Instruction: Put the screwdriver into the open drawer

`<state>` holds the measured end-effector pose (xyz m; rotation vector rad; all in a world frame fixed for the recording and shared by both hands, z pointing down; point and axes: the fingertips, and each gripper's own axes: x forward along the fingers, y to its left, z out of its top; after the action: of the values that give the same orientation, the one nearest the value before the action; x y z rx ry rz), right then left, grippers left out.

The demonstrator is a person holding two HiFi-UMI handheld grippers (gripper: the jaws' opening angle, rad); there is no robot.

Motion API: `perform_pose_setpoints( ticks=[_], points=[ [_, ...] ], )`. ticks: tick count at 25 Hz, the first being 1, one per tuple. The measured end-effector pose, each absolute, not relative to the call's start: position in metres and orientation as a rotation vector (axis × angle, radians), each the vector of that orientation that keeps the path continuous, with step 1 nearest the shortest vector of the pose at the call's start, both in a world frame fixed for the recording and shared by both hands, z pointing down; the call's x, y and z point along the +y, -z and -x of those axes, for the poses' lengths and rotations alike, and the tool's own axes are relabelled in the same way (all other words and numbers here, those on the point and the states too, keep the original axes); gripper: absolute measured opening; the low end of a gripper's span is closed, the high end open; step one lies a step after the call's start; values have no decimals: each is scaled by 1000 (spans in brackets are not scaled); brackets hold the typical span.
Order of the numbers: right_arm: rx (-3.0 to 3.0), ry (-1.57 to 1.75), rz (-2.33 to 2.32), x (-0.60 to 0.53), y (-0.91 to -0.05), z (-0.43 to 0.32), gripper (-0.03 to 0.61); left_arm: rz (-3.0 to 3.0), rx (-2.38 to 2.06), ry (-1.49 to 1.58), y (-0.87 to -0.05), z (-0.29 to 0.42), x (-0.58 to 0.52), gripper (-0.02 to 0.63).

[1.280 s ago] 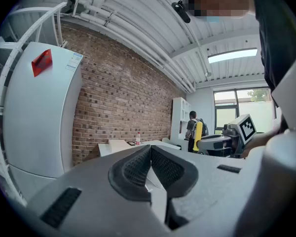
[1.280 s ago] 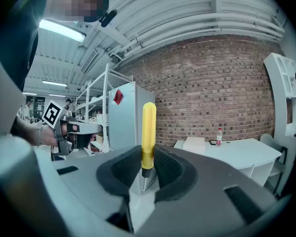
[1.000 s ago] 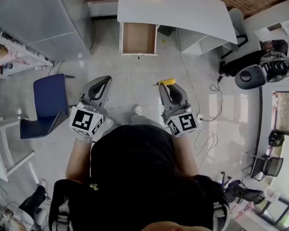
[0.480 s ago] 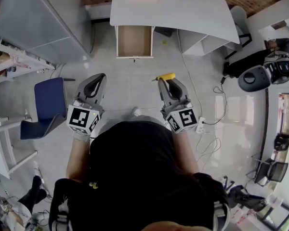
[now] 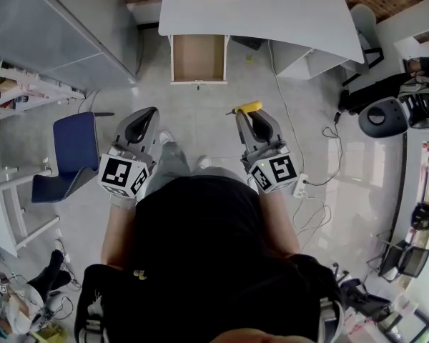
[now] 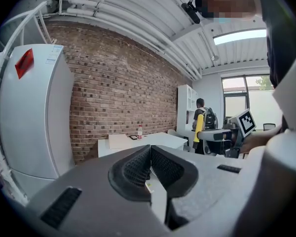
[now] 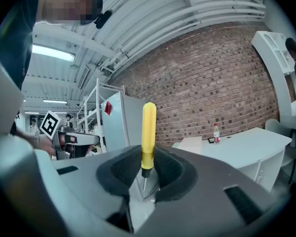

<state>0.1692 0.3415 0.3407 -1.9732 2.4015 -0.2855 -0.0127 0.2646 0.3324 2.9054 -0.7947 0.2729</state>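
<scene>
Right gripper (image 7: 148, 171) clamped on the screwdriver (image 7: 148, 132): the yellow handle juts out past the jaw tips, and the thin metal shaft sits between the pads. Left gripper (image 6: 150, 158) has its jaws pressed together, pad against pad. In the head view both grippers are side by side over the tiled floor (image 5: 200, 113), pointing toward the white desk (image 5: 272, 13). The drawer (image 5: 198, 57) stands pulled open below the desk edge, well apart from the screwdriver.

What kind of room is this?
Probably an office or workshop: a white desk with an open drawer, a blue chair, cluttered shelves and a brick wall.
</scene>
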Motion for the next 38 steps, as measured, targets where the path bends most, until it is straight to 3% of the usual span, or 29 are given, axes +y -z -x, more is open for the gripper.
perform_pose_setpoints(
  ticks=[24,38],
  points=[
    [2396,314,2057,190,-322,-159,84,-2901,-664,-255,-324,8,105,5],
    [2381,440,2165,77,-367,-128,83,-2871,-523,-297,-358,35,-5,5]
  ],
)
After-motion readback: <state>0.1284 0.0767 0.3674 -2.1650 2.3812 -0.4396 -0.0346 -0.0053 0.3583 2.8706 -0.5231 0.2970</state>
